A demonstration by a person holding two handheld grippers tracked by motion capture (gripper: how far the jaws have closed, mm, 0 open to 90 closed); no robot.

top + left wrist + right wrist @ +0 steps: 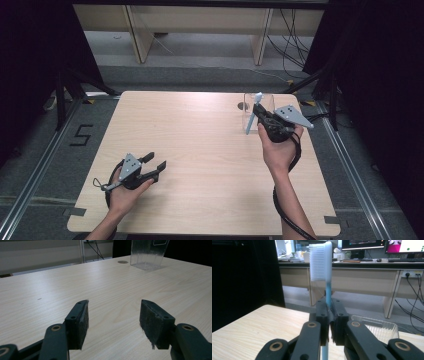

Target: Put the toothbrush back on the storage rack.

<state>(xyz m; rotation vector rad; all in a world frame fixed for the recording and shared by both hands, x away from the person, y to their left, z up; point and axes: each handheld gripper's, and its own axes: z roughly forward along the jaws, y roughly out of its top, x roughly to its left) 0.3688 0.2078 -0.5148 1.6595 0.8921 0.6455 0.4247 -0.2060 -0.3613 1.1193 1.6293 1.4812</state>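
The right gripper, jaws clamped on a toothbrush held upright with bristles on top, hovers just beside or possibly over the clear ribbed cup, while the left gripper rests open and empty, well apart.

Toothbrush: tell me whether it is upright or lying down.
Upright. The toothbrush stands with its bristled head up, its handle clamped in the right tool beside the clear container.

A lab or office workroom; black curtains flank a wooden table; desks with lit monitors, keyboards and trailing cables stand behind.
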